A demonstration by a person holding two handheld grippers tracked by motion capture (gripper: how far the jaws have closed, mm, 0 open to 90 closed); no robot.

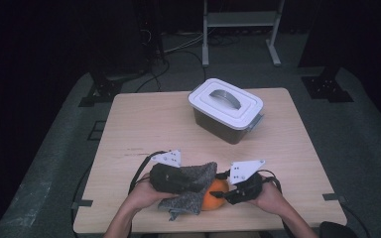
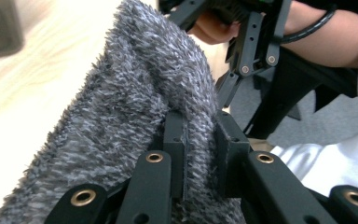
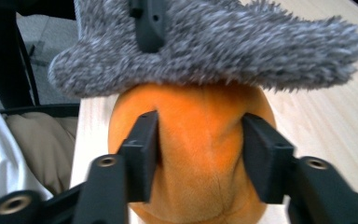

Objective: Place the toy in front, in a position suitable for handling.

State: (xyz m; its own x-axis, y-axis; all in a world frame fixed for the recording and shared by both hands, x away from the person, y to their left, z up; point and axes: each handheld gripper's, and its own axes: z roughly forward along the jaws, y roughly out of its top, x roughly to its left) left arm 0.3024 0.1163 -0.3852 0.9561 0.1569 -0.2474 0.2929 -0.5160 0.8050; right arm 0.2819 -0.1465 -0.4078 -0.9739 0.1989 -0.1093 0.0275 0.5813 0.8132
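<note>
Wiping an orange ball with a grey cloth at the table's near edge.

High view: left gripper (image 1: 171, 177) holds the cloth (image 1: 191, 186) over the ball (image 1: 215, 194), right gripper (image 1: 239, 192) at the ball's 3 o'clock; a lidded box (image 1: 226, 110) stands well apart at 12 o'clock.
Left gripper view: jaws pinch a fold of cloth (image 2: 135, 107).
Right gripper view: jaws press the ball (image 3: 198, 154) at 9 and 3 o'clock, cloth (image 3: 223, 46) draped on top at 12.
</note>
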